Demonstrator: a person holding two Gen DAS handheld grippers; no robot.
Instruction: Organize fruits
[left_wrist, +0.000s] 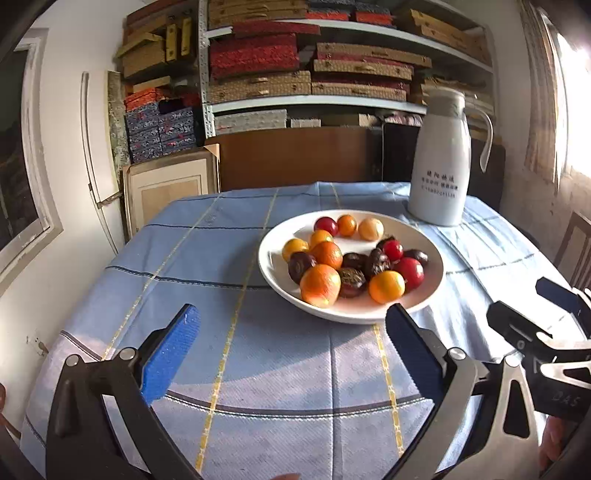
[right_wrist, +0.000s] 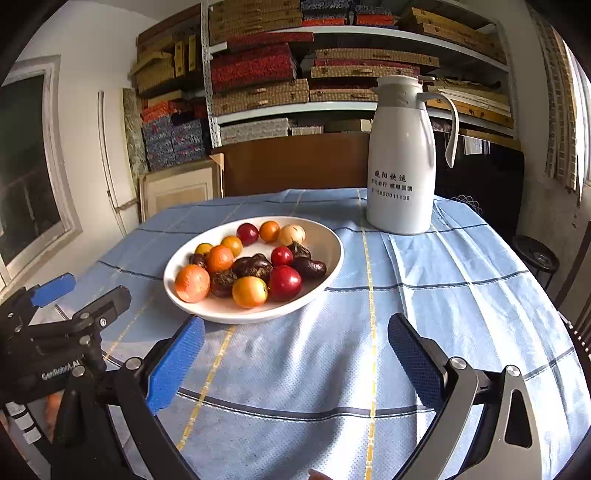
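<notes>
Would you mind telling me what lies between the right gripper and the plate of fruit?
Only bare blue tablecloth lies between the right gripper and the plate, as the right wrist view shows.

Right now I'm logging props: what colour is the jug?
White jug with dark lettering; clearest in the right wrist view.

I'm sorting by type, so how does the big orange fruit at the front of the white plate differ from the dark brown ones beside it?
The big round orange fruit is bright and smooth; the dark brown wrinkled fruit beside it is dull and rough. The orange one is rounder and larger; the brown one is smaller and lumpier. Both lie in the white plate, touching.
</notes>
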